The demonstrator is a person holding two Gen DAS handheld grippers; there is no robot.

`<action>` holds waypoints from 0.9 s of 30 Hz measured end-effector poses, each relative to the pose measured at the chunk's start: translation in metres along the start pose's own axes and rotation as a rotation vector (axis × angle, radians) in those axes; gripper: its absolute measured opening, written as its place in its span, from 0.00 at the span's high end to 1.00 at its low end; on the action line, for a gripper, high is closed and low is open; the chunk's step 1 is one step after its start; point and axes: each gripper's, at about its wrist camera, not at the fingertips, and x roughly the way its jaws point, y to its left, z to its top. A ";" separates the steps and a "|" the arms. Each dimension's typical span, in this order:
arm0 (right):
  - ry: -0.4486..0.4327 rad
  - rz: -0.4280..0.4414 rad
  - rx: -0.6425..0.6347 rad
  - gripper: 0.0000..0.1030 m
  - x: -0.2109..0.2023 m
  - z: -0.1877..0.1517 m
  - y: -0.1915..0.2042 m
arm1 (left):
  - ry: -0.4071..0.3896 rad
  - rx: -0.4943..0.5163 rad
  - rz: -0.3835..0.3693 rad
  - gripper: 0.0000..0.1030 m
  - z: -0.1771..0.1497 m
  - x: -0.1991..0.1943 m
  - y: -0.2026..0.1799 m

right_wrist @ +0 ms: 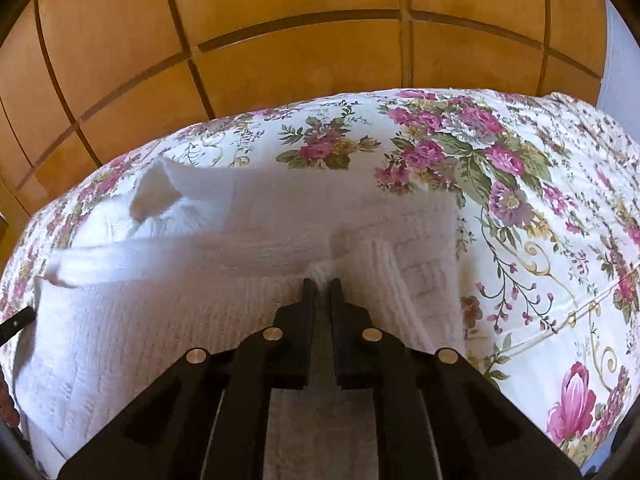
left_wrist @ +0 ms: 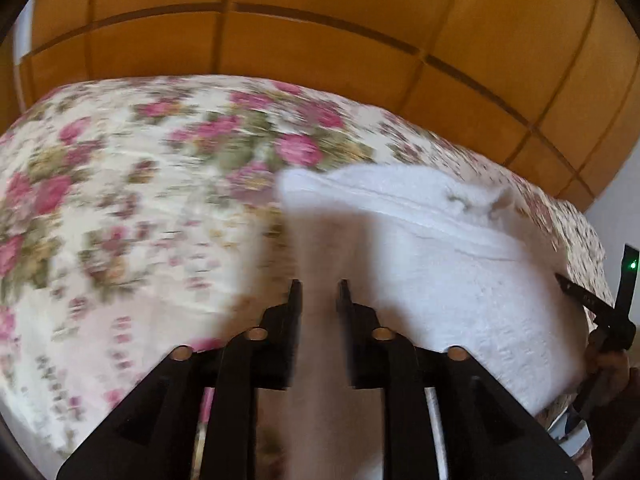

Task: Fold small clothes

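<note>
Pinching a ridge of the white, bumpy knit cloth, the right tool is clenched; the left tool holds its blurry edge over the flowery bed.

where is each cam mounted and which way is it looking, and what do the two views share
Left wrist: sits on the left gripper, looking down along its fingers at the white knitted garment on the floral bedspread; the right gripper's edge shows at far right.
Right wrist: sits on the right gripper, angled down at the same garment, its fingers pinching a fold of white fabric; a bit of a hand shows at the left edge.
Shared: the garment, the bedspread and the wooden wardrobe doors behind the bed.
</note>
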 end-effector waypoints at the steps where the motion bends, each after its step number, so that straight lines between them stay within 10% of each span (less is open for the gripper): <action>1: 0.000 0.000 0.000 0.89 -0.001 0.000 0.000 | -0.019 -0.009 -0.034 0.61 -0.001 -0.009 0.006; 4: -0.004 0.005 -0.004 0.81 -0.003 0.002 0.003 | -0.057 -0.002 -0.110 0.43 0.002 -0.023 0.007; 10: -0.032 0.057 -0.017 0.52 -0.022 0.009 0.001 | 0.086 0.098 -0.123 0.42 0.006 0.021 -0.018; 17: -0.035 0.061 0.013 0.46 -0.051 0.005 -0.048 | 0.096 0.112 -0.127 0.74 -0.003 0.034 -0.024; 27: 0.065 0.070 -0.086 0.92 -0.035 -0.014 -0.035 | -0.013 0.128 -0.083 0.95 -0.005 -0.003 -0.021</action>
